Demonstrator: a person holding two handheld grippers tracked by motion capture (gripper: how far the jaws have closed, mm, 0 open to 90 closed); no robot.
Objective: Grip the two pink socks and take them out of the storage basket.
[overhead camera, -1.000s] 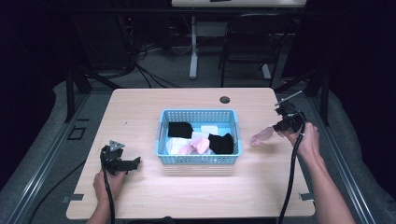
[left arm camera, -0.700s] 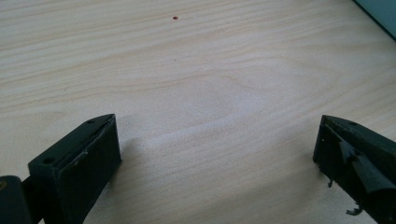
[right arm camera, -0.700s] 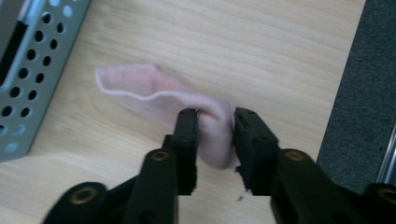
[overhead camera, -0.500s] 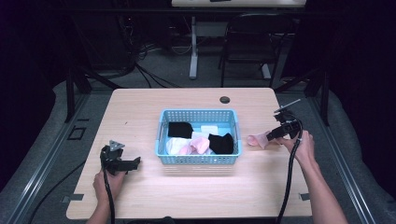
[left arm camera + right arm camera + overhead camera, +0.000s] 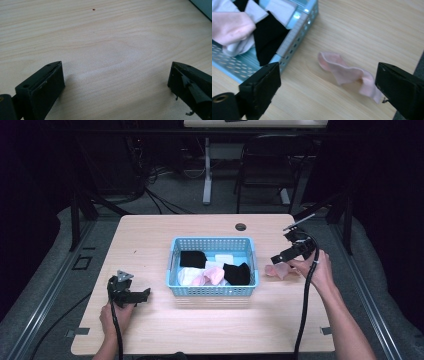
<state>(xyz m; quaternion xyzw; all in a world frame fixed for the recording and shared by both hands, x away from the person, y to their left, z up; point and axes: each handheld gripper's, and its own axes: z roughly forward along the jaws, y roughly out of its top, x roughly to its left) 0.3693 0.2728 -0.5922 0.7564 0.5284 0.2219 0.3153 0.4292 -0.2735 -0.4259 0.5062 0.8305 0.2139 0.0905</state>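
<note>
A pale pink sock [image 5: 276, 270] [image 5: 344, 71] lies crumpled on the wooden table [image 5: 150, 245], just right of a light blue plastic basket [image 5: 212, 241] [image 5: 294, 32]. My right gripper [image 5: 281, 257] [image 5: 328, 72] hovers over that sock. Its jaws have just been opening and now stand wide apart, with the sock lying loose on the table below them, untouched. Inside the basket are a black sock [image 5: 237, 272], pink socks [image 5: 210, 277] and white ones. My left gripper [image 5: 142, 295] [image 5: 116, 72] rests low over bare wood at the front left, open and holding nothing.
A small round cable hole [image 5: 240, 226] sits near the table's far edge. Bare wood stretches between the left gripper and the basket, and along the front. A chair [image 5: 270, 165] and desk legs stand beyond the table in the dark.
The right gripper held the pink sock in the air beside the basket; it lowered the sock to the table, opened, and drew back slightly upward. The left gripper stayed put.
</note>
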